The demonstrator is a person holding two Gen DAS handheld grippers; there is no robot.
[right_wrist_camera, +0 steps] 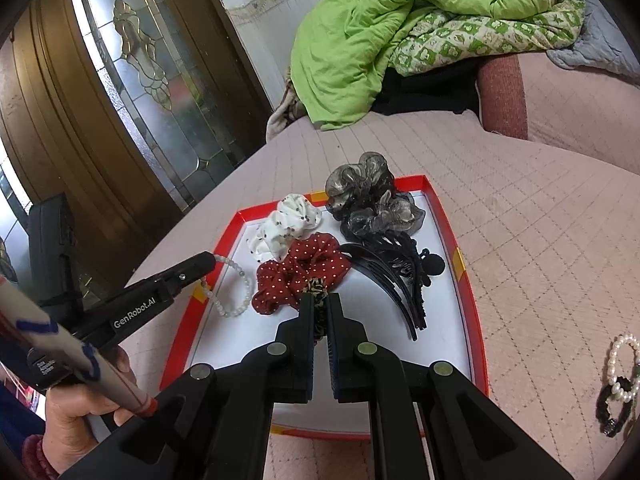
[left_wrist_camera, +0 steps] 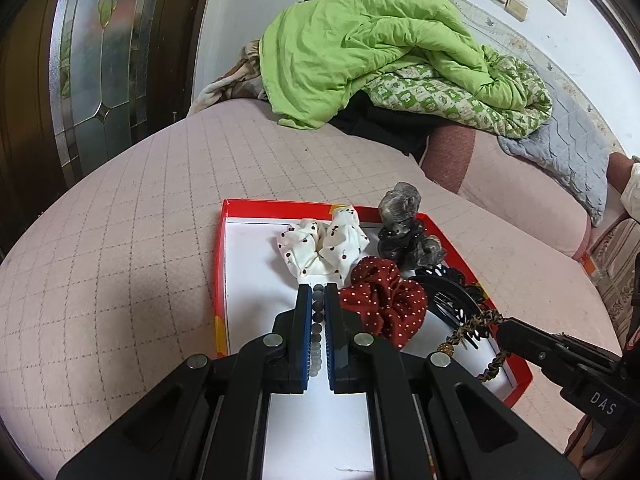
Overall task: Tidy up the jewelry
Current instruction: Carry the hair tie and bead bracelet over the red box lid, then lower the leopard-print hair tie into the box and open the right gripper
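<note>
The left hand-held gripper (left_wrist_camera: 318, 292) pinches a light, slippery bead bracelet (right_wrist_camera: 234, 288) over the red tray (right_wrist_camera: 460, 236). The right hand-held gripper (right_wrist_camera: 318, 300) pinches a soft leopard-print band (left_wrist_camera: 480, 320) beside the red scrunchie (right_wrist_camera: 300, 276). Grip strands crosswise.

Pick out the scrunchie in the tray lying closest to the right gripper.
The red polka-dot scrunchie, just beyond the right gripper; the white scrunchie and grey organza one lie farther back.
</note>
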